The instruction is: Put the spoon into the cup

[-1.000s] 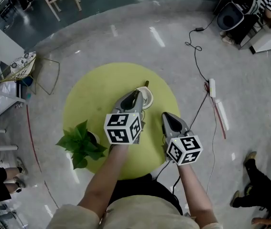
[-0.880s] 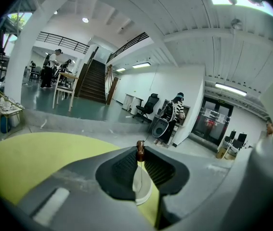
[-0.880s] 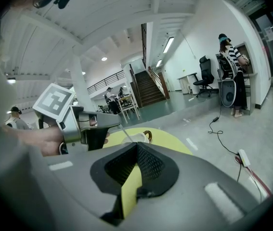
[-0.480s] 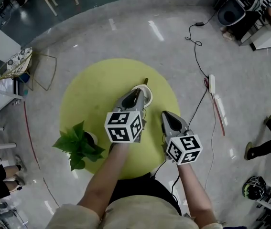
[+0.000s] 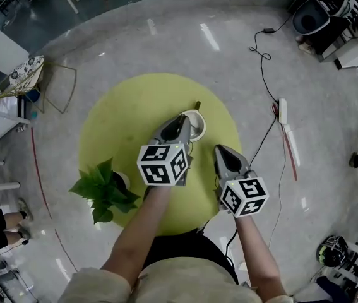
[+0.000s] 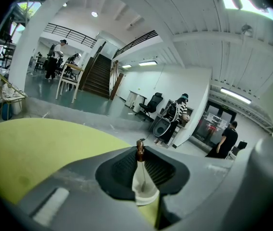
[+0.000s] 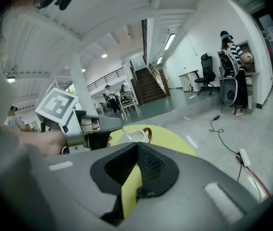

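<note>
Fingers (image 6: pixel 119 170) of left gripper (image 5: pixel 182 122) were clamped on a thin pale spoon (image 7: pixel 125 134), slanted down to the mouth of a white cup with brown handle (image 5: pixel 196 125). Cup stood right of centre on round yellow-green table (image 5: pixel 103 125). Right gripper (image 5: pixel 224 153) was closed and empty, near the table's right edge.

Bright even ceiling lights (image 6: pixel 232 1), glare streaks on floor (image 5: pixel 209 38), fisheye edges, dark corners
</note>
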### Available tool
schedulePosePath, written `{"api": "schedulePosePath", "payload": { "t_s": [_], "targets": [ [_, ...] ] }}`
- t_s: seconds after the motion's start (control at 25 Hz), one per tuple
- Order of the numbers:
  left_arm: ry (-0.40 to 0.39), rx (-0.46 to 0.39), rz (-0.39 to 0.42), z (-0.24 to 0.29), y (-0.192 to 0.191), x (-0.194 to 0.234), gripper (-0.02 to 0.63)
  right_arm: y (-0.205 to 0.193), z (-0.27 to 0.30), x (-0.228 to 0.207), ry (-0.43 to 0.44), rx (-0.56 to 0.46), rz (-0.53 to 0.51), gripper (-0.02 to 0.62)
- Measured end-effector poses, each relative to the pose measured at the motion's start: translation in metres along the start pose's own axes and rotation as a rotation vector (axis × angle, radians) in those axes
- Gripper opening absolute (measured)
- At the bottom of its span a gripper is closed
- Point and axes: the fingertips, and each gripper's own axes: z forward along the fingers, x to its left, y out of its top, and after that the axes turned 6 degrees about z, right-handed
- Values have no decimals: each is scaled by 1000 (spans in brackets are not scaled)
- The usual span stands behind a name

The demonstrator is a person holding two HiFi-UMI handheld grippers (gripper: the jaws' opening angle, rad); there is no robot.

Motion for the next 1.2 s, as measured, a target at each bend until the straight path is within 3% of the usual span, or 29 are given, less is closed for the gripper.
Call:
{"api": "schedulePosePath", "payload": {
  "t_s": [0.52, 1.2],
  "targets": [
    [47, 34, -40, -1, -14, 33, 111, -9, 9, 2, 9, 27, 0, 2],
    [93, 49, -93, -4, -26, 48, 137, -13, 10, 7, 17, 32, 10, 2]
  ]
}}
